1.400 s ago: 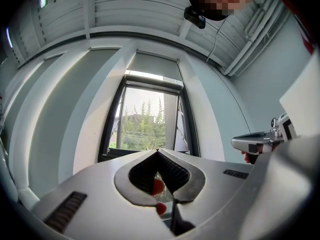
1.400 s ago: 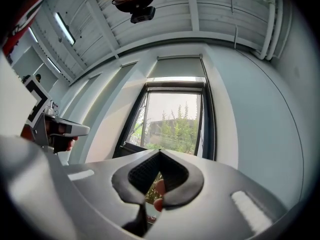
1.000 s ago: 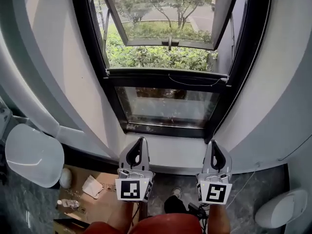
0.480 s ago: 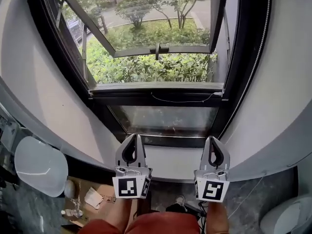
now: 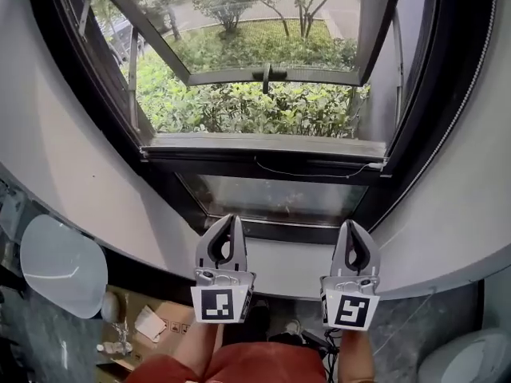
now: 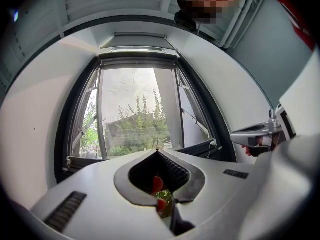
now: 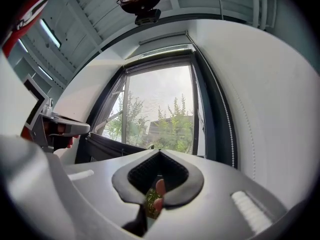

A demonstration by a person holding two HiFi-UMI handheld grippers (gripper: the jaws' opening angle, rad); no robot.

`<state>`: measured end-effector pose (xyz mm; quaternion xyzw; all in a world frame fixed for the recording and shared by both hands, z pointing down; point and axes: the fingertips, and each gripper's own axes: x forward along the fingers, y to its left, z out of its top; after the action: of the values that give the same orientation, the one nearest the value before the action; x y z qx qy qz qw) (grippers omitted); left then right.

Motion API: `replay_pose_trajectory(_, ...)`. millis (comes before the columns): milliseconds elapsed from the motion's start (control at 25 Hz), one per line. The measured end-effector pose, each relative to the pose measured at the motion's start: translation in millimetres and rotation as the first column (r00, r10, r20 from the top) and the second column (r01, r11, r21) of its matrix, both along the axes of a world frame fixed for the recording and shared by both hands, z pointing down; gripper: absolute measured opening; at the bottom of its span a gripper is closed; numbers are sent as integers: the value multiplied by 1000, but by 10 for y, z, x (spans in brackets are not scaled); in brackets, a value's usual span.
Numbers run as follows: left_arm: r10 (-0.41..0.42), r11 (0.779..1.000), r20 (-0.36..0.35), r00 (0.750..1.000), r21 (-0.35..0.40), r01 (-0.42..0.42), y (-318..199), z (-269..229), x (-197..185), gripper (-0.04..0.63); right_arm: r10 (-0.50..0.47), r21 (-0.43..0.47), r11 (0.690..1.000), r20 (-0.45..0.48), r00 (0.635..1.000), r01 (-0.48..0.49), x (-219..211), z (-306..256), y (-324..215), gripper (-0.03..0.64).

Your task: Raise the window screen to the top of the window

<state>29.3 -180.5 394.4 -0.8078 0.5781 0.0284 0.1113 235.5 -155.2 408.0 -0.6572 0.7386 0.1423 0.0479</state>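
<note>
The black-framed window (image 5: 96, 94) fills the upper head view, its glass sash (image 5: 271, 74) swung outward over green bushes. The screen's dark bottom bar (image 5: 263, 162) lies across the frame at mid-height, with a thin cord along it. Below it is a fixed pane (image 5: 271, 198). My left gripper (image 5: 232, 219) and right gripper (image 5: 354, 226) are held side by side below the pane, apart from the window. Both are shut with nothing in them. In the left gripper view the left gripper (image 6: 158, 150) points at the window; the right gripper (image 7: 159, 151) does the same in its view.
White wall panels (image 5: 72, 158) curve in on both sides of the window. A bead chain (image 5: 471, 86) hangs along the right frame. A white rounded object (image 5: 62, 266) and a cardboard box (image 5: 152, 317) sit low on the left.
Both shut grippers have come closer to the window, staying side by side. The window now fills more of the head view and the floor less.
</note>
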Motion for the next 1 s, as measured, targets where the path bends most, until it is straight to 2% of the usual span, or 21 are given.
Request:
replay_pose_trajectory(240,25,999,31,999,-30,-24,-312,140,-218,6,11,-17,1000,-32,999,-12,-236,15,-298,11)
replay_pose_trajectory(360,20,1000,44,999,-21,-19,-478,132,-340,6,-2,-11,1000,-62,998,1,-364,-41,-454,11)
replay_pose_trajectory(560,36,999,126,991,-15,-34,-713,205,-460,6,-25,-8,1000,-137,990,24,-576,-45,-644,11)
replay_pose_trajectory(680,50,999,199,979,-8,-49,-828,234,-495,8,-40,-12,999,-203,978,38,-692,-76,-767,12)
replay_pose_trajectory(720,57,998,229,972,-7,-57,-871,247,-497,8,-58,-30,998,-226,972,53,-735,-60,-811,12)
replay_pose_trajectory(800,68,997,287,956,8,-73,-957,268,-491,28,-109,-84,993,-282,953,88,-831,4,-894,54)
replay_pose_trajectory(880,78,996,361,929,14,-89,-1039,308,-480,56,-130,-131,988,-374,918,87,-897,71,-967,61)
replay_pose_trajectory(920,83,995,410,908,10,-95,-1083,339,-472,63,-133,-148,986,-429,893,76,-916,107,-1008,65)
replay_pose_trajectory(1000,83,995,520,850,4,-99,-1185,406,-460,89,-161,-200,978,-539,827,59,-942,226,-1114,94)
